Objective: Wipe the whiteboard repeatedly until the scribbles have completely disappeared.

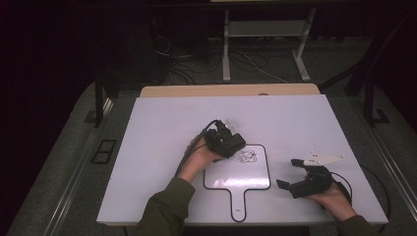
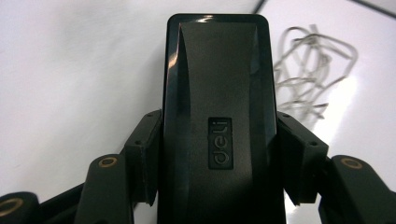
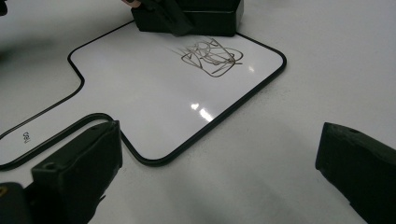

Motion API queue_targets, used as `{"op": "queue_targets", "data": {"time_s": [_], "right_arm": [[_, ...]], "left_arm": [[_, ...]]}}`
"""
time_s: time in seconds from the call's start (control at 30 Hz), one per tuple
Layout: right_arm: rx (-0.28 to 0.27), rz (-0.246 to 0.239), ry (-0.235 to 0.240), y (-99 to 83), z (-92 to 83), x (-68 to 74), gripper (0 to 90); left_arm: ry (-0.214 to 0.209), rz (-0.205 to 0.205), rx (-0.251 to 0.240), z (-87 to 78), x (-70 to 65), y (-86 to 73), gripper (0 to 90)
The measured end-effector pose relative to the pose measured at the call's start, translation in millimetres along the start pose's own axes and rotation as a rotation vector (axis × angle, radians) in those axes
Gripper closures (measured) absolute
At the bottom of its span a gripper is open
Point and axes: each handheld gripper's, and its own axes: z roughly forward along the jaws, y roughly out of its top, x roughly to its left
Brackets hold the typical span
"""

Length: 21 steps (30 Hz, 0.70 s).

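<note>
A paddle-shaped whiteboard (image 1: 241, 177) with a black rim lies on the white table, its handle (image 1: 238, 202) toward the person. A dark scribble (image 1: 247, 157) marks its upper part and is also seen in the right gripper view (image 3: 211, 56). My left gripper (image 1: 231, 144) is shut on a black eraser (image 2: 217, 84), which rests at the board's upper left corner, just left of the scribble (image 2: 310, 74). The eraser (image 3: 205, 18) touches the board there. My right gripper (image 1: 286, 172) stands open to the right of the board, nothing between its jaws (image 3: 219, 154).
The white table top (image 1: 162, 128) spreads wide around the board. A wooden edge (image 1: 226, 90) shows behind it. Beyond stand a metal frame (image 1: 226, 44) and loose cables (image 1: 187, 64) on the dark floor.
</note>
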Motion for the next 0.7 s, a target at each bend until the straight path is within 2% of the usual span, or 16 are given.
{"op": "queue_targets", "data": {"time_s": [0.23, 0.27, 0.33, 0.47, 0.7], "right_arm": [[-0.002, -0.004, -0.001, 0.0, -0.5, 0.4, 0.0], [-0.002, -0.006, 0.0, 0.0, -0.7, 0.3, 0.0], [-0.003, -0.006, 0.0, 0.0, -0.8, 0.4, 0.0], [-0.002, -0.006, -0.001, -0.1, -0.8, 0.4, 0.0], [-0.002, -0.006, -0.001, 0.1, -0.9, 0.6, 0.0]], "left_arm": [[-0.026, 0.052, 0.014, -0.7, -18.3, 2.2, 39.7], [-0.028, 0.07, 0.019, -1.3, -19.8, 2.2, 39.7], [-0.035, 0.067, 0.019, -2.3, -25.8, 0.8, 39.7], [-0.041, 0.091, 0.028, -3.9, -33.8, 0.2, 39.7], [-0.048, 0.063, 0.013, 2.2, -24.0, 6.5, 39.7]]}}
